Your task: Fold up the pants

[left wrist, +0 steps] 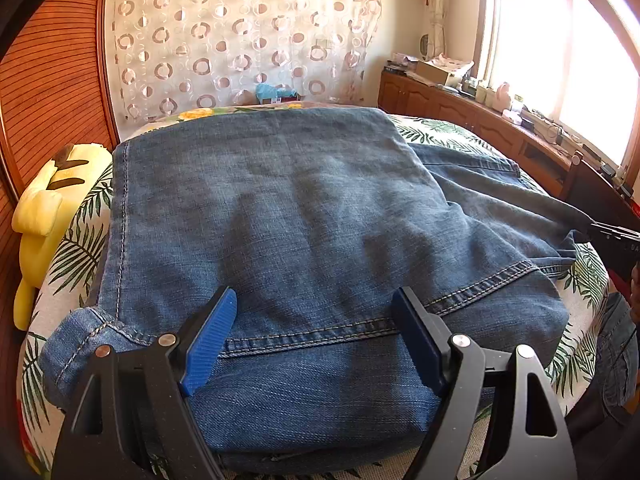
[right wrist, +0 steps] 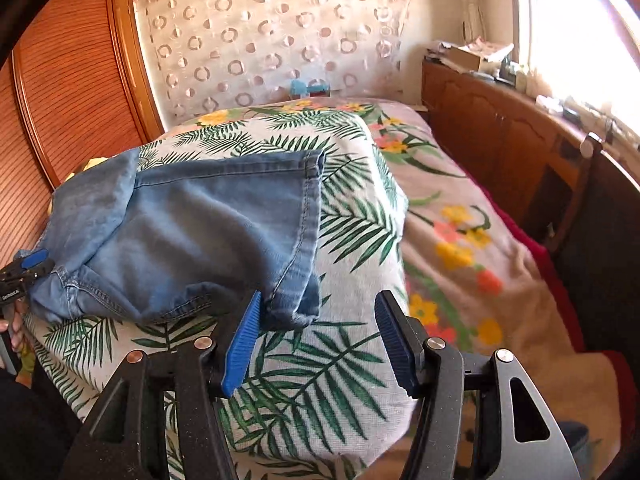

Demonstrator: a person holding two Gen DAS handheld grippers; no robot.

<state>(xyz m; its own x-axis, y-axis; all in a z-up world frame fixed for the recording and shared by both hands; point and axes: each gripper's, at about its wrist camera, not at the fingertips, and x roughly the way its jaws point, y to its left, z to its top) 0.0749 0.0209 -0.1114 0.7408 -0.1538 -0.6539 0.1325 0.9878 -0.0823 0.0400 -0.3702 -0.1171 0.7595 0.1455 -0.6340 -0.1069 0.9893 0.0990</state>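
Blue denim pants (left wrist: 280, 216) lie folded over on a palm-leaf bedspread (left wrist: 76, 248). My left gripper (left wrist: 316, 308) is open, its blue pads (left wrist: 212, 340) wide apart just above the near seamed edge. In the right wrist view the pants (right wrist: 200, 232) lie at the left on the bedspread (right wrist: 320, 380). My right gripper (right wrist: 318, 312) is open, its left pad (right wrist: 244, 344) beside the pants' near right corner, nothing between the pads. The left gripper (right wrist: 24, 268) shows at that view's far left, at the pants' edge. The right gripper (left wrist: 616, 236) shows at the left view's right edge, by a stretched corner of denim.
A yellow plush toy (left wrist: 44, 208) lies at the bed's left edge by a wooden slatted wall (left wrist: 48, 80). A wooden cabinet (right wrist: 500, 136) with clutter runs under the window on the right. A floral blanket (right wrist: 460, 240) covers the bed's right side.
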